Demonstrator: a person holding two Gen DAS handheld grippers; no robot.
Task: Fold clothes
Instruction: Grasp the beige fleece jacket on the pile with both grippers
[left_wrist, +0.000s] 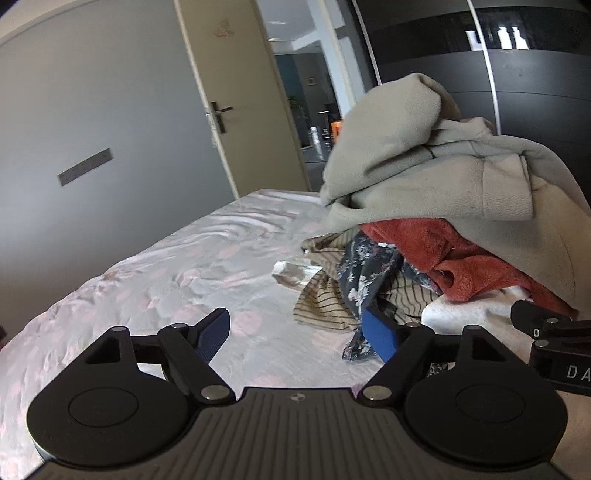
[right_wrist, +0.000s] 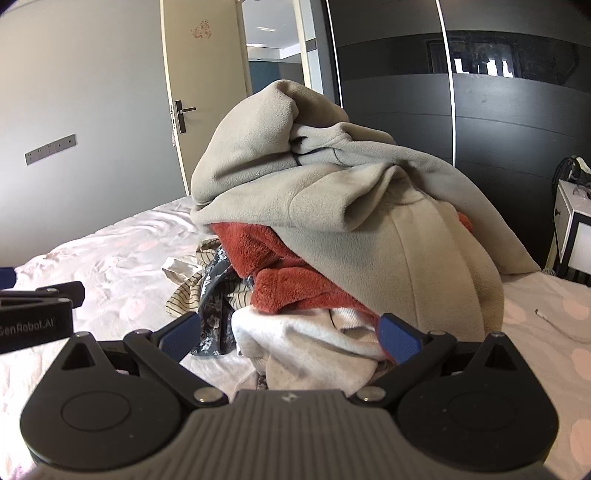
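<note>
Both sets of jaws stood open and empty. The left gripper (left_wrist: 295, 334) hung over bare sheet beside the floral garment (left_wrist: 364, 266); the right gripper (right_wrist: 291, 334) faced the white garment (right_wrist: 295, 339) at the foot of the clothes pile (right_wrist: 332, 206), probably to draw it out first. The pile sat unfolded on the bed (left_wrist: 166, 266), with an open door (right_wrist: 184, 92) and a dark wardrobe (right_wrist: 517, 110) beyond.

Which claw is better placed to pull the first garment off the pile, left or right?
Right, probably. The right claw is open with the white garment directly between its fingers. The left claw is open over bare bedsheet, with only the floral cloth by one finger.
</note>
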